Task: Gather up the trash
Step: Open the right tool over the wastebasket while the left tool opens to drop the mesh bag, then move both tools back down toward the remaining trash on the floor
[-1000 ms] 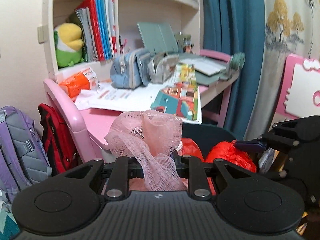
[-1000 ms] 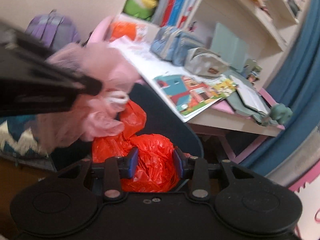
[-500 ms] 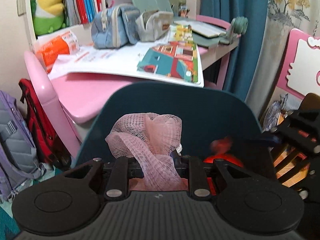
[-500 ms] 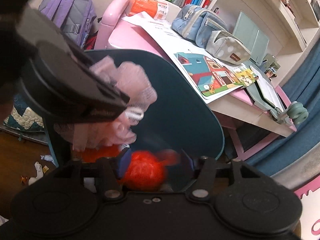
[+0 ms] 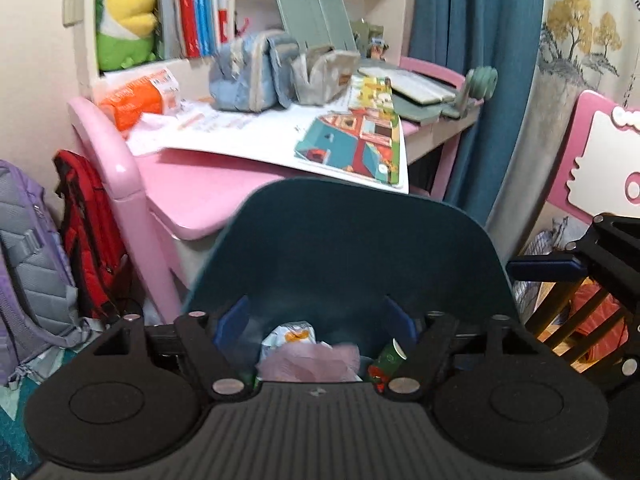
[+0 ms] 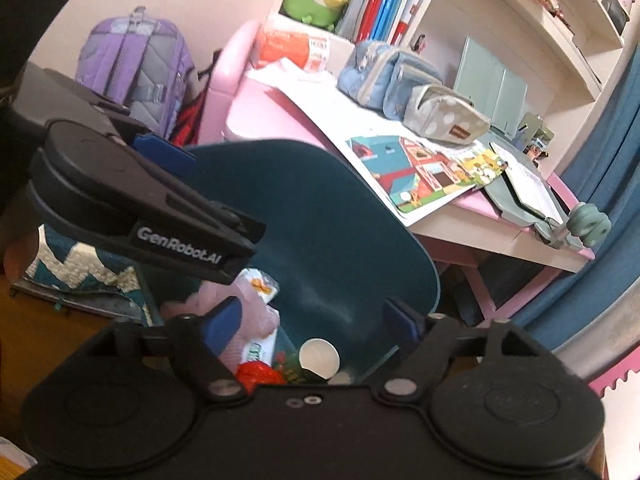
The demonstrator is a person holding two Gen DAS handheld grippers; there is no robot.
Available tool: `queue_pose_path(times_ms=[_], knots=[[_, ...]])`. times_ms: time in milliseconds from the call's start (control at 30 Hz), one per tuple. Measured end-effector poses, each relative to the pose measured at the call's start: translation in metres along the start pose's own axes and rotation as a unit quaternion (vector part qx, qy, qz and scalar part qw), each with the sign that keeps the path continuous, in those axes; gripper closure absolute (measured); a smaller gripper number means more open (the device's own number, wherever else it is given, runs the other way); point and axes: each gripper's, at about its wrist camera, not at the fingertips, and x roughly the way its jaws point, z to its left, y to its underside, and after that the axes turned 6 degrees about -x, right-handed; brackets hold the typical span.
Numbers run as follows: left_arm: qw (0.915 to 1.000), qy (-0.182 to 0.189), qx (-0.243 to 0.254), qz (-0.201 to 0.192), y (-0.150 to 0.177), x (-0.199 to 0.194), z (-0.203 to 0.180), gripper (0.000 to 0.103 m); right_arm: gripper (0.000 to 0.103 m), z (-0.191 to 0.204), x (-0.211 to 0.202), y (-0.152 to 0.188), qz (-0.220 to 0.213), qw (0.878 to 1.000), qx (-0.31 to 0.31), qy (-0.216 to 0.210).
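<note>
A dark teal bin (image 5: 352, 248) with a tall curved back stands in front of both grippers. My left gripper (image 5: 314, 318) hangs over its mouth, jaws opening, nothing between its fingers. Below it a pink mesh wad (image 5: 308, 362) lies in the bin on a white wrapper (image 5: 292, 332), next to a green can (image 5: 390, 360). My right gripper (image 6: 312, 318) is also above the bin, jaws opening and empty. Under it lie a crumpled red bag (image 6: 256, 372), the pink mesh wad (image 6: 248, 320) and a white paper cup (image 6: 320, 358).
Behind the bin a pink desk (image 5: 192, 196) carries papers, a picture board and pencil cases. A purple backpack (image 5: 24, 264) and a red bag (image 5: 92, 232) lean at the left. A blue curtain (image 5: 472, 60) and a pink chair (image 5: 600, 156) stand at the right.
The left jaws let go of the pink mesh wad, which now lies in the bin. The red bag dropped from the right jaws into the bin. Both pairs of jaws have widened.
</note>
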Motion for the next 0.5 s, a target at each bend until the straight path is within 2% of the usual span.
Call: queue_pose_path(times_ms=[33, 133, 233, 500], knots=[[1.0000, -0.001, -0.002, -0.006, 0.001, -0.007, 0.002, 0.023, 0.023, 0.002, -0.004, -0.001, -0.002, 1.000, 0.000, 0.000], [0.9999, 0.000, -0.005, -0.016, 0.002, -0.023, 0.007, 0.023, 0.019, 0.007, -0.017, -0.004, -0.011, 1.000, 0.007, -0.002], [0.9996, -0.003, -0.003, -0.027, 0.007, -0.043, 0.013, 0.023, 0.012, 0.012, -0.032, -0.005, -0.023, 1.000, 0.019, -0.009], [0.9982, -0.010, 0.014, -0.057, 0.030, -0.099, 0.035, 0.014, 0.002, 0.037, -0.068, -0.007, -0.057, 0.997, 0.033, -0.044]])
